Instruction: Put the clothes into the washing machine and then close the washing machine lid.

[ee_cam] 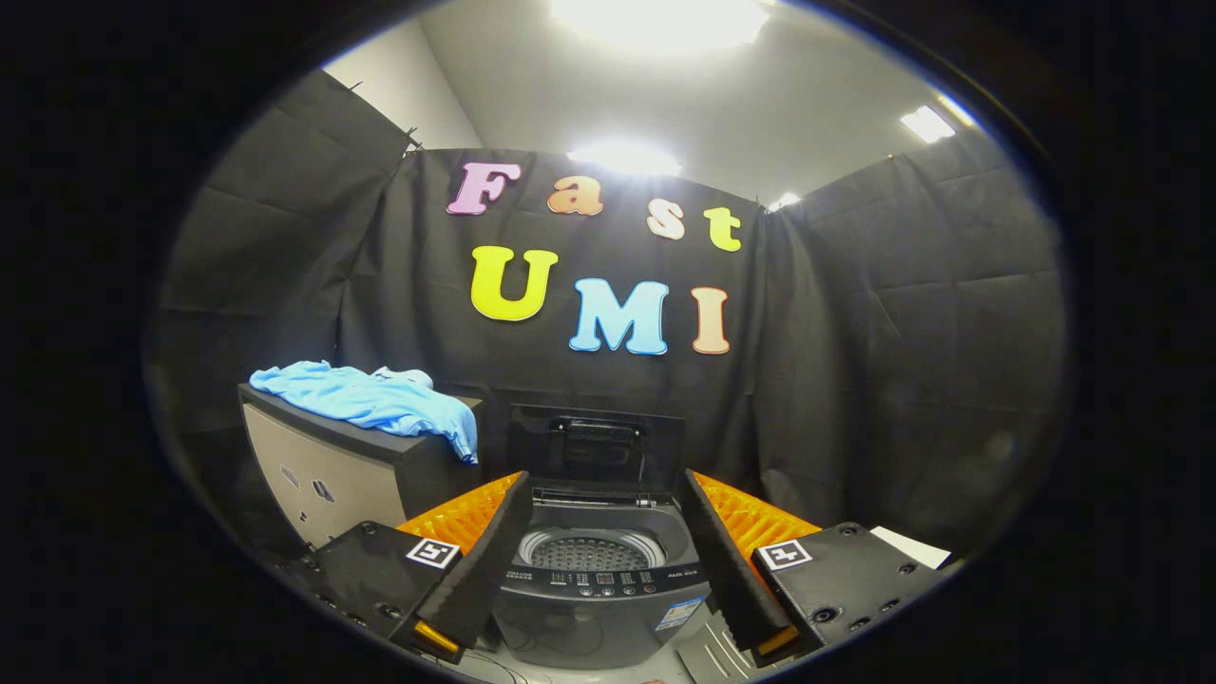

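Observation:
A small top-loading washing machine (598, 581) stands just ahead, framed between my fingers. Its lid (596, 445) is raised upright at the back, and the perforated drum (589, 552) shows with nothing in it. A light blue garment (372, 399) lies crumpled on top of a dark cabinet (334, 472) to the left of the machine, one corner hanging over the cabinet's edge. My gripper (605, 508) is open, fingers spread wide either side of the machine, holding nothing.
Black cloth walls close in the booth behind and on both sides. The cabinet stands close against the machine's left side. A white sheet (910, 546) lies low beyond my right finger.

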